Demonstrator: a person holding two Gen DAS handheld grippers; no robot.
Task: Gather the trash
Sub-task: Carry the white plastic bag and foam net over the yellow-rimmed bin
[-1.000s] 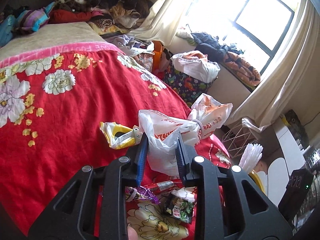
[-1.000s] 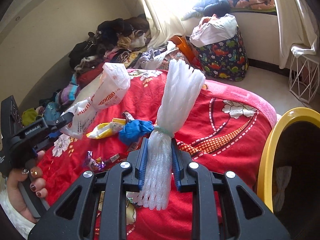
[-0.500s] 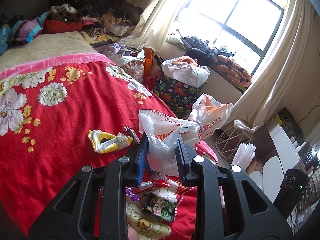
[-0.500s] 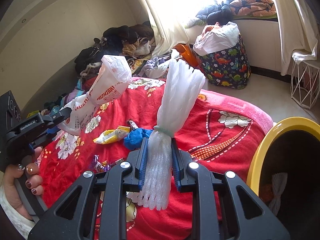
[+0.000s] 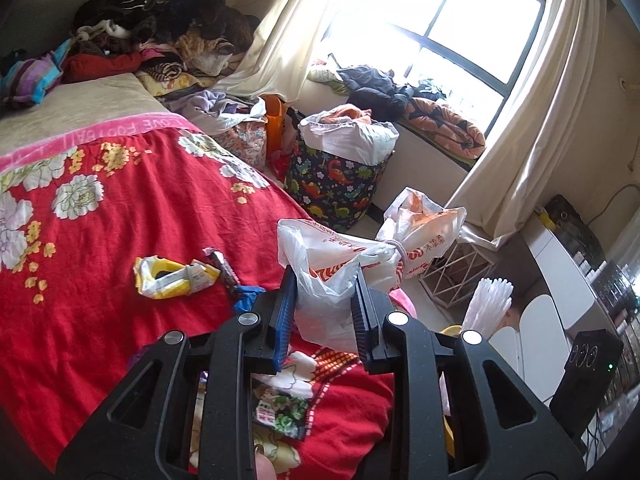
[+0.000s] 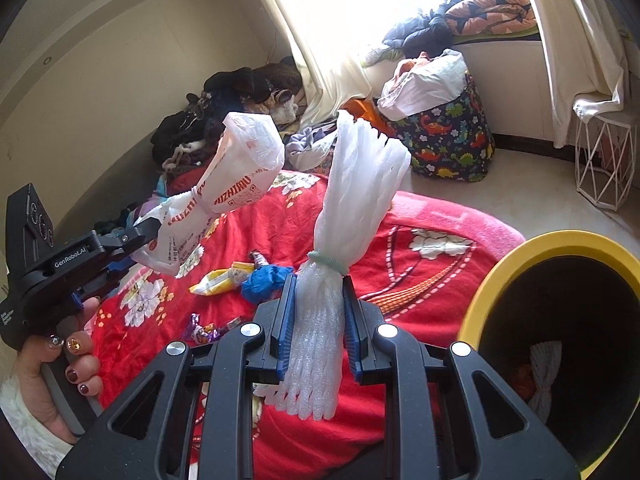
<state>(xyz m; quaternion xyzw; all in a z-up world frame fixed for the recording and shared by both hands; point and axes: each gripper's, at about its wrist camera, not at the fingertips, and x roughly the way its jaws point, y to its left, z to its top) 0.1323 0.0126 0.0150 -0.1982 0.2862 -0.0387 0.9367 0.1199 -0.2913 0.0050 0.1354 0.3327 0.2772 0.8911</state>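
My left gripper [image 5: 324, 280] is shut on a tied white plastic bag [image 5: 360, 256] with red print, held above the red bed. It also shows in the right wrist view [image 6: 224, 196]. My right gripper [image 6: 316, 292] is shut on a white foam net bundle [image 6: 352, 208], held beside a yellow-rimmed bin [image 6: 560, 352] at right; the bundle's tip shows in the left wrist view [image 5: 488, 304]. On the bed lie a yellow wrapper [image 5: 172, 276], a blue scrap [image 6: 264, 280], a purple candy wrapper [image 6: 200, 332] and a green snack packet [image 5: 280, 416].
The red floral blanket [image 5: 100, 240] covers the bed. A clothes pile [image 5: 160, 36] lies at its head. A dinosaur-print basket [image 5: 336, 188] and a white wire stand [image 6: 604, 160] stand on the floor by the window. The bin holds some trash.
Both grippers have drawn back and swung right with their loads. The bin has come further into the right wrist view, and more floor shows in the left wrist view.
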